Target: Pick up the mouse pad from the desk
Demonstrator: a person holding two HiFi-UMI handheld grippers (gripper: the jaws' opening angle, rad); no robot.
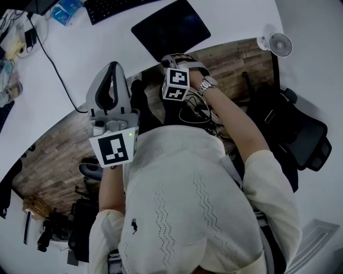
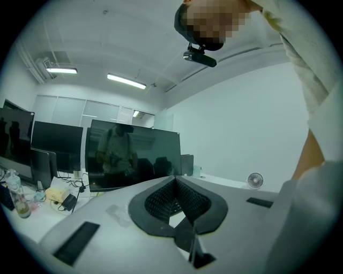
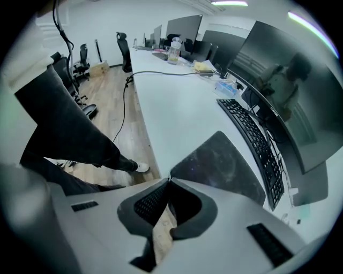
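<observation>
Dark mouse pad (image 1: 170, 27) lies on the desk (image 1: 107, 48); right gripper (image 3: 169, 180) near its edge, left gripper (image 2: 174, 178) aside, 2 jaw pairs together, seemingly empty.

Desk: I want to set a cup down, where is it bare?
Bare white desk lies between the black cable and the mouse pad, in front of the keyboard. The far-left edge is crowded with small clutter.

black keyboard (image 3: 252, 144) before monitor (image 3: 289, 96) | small fan (image 1: 279, 44) (white) | office chair (image 1: 305, 134) on wood floor (image 1: 53, 144)
</observation>
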